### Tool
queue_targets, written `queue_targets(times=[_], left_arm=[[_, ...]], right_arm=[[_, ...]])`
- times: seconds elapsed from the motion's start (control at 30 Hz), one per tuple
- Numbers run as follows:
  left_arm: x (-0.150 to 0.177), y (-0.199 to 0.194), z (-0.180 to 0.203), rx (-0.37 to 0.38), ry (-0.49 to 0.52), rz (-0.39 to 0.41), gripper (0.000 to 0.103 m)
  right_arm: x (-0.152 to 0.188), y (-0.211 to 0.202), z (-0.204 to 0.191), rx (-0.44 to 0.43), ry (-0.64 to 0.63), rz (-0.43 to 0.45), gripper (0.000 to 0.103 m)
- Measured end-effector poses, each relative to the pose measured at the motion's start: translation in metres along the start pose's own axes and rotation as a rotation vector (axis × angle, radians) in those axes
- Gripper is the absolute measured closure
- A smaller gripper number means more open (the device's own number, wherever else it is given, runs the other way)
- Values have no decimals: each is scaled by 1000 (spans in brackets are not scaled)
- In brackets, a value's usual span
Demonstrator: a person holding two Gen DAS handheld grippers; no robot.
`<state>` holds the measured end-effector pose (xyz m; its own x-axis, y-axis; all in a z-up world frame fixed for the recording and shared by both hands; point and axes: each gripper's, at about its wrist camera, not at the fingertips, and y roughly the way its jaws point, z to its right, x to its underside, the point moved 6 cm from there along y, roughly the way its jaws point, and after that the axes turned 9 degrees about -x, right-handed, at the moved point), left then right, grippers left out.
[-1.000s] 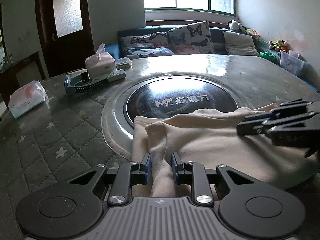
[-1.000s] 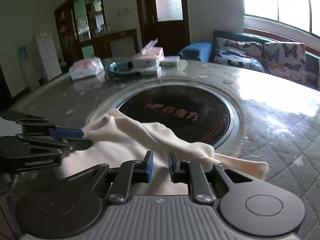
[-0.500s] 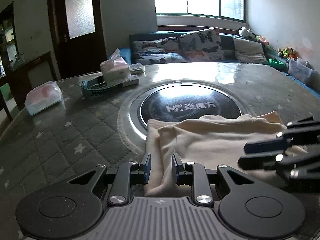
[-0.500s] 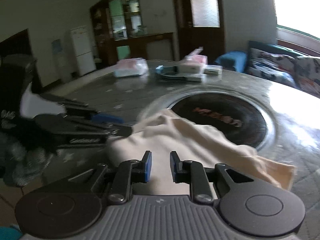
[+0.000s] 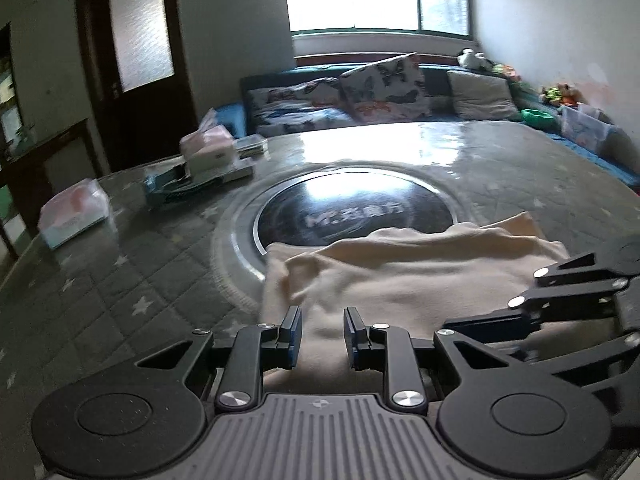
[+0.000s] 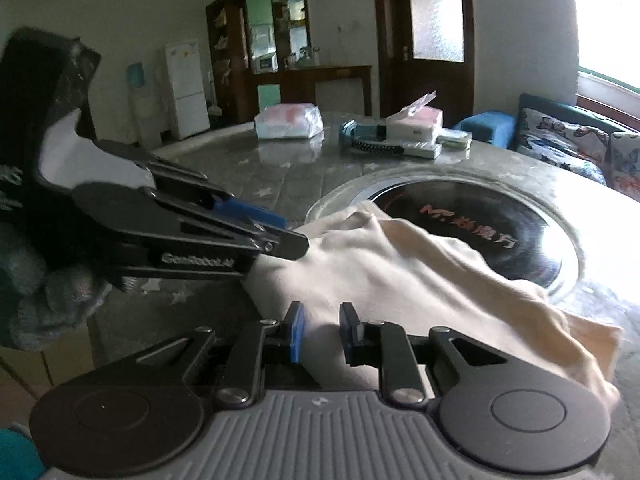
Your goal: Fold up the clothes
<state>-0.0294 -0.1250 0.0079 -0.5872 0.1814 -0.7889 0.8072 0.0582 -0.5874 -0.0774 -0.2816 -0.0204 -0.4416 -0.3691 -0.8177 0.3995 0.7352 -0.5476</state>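
Observation:
A cream cloth (image 5: 400,272) lies rumpled on the round table (image 5: 120,280), its far edge over the rim of the black centre disc (image 5: 360,196). My left gripper (image 5: 323,336) sits at the cloth's near edge, its fingers narrowed with fabric between them. The right gripper (image 5: 450,325) reaches in from the right onto the same near edge. In the right wrist view the cloth (image 6: 400,272) runs between the right gripper's (image 6: 320,332) fingers. The left gripper's (image 6: 296,244) tip meets the cloth's left corner, and a gloved hand (image 6: 40,288) holds it.
A tissue box (image 5: 206,148) on a flat case and a wrapped tissue pack (image 5: 74,212) stand at the table's far left. A sofa with butterfly cushions (image 5: 360,96) runs under the window behind. In the right wrist view a fridge (image 6: 186,88) and shelves stand beyond the table.
Both grippers have drawn back and risen, still at the cloth's near edge. The right gripper has swung left, bringing the left gripper and gloved hand closer in its view.

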Motion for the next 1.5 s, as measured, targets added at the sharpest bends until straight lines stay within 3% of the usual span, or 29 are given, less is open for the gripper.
queue_targets(times=[0.13, 0.33, 0.6, 0.8, 1.03, 1.3, 1.5], left_arm=[[2, 3, 5, 30, 30, 10, 77], [12, 4, 7, 58, 57, 14, 77], [17, 2, 1, 76, 52, 22, 77], [16, -2, -2, 94, 44, 36, 77], [18, -5, -1, 117, 35, 42, 77], [17, -7, -5, 121, 14, 53, 75], [19, 4, -18, 90, -32, 7, 75]], right_arm=[[3, -30, 7, 26, 54, 22, 84], [21, -61, 17, 132, 85, 21, 84], [46, -55, 26, 209, 113, -12, 84], [28, -69, 20, 237, 100, 19, 84], [26, -63, 53, 330, 150, 13, 82], [22, -58, 70, 335, 185, 9, 82], [17, -40, 103, 369, 251, -12, 82]])
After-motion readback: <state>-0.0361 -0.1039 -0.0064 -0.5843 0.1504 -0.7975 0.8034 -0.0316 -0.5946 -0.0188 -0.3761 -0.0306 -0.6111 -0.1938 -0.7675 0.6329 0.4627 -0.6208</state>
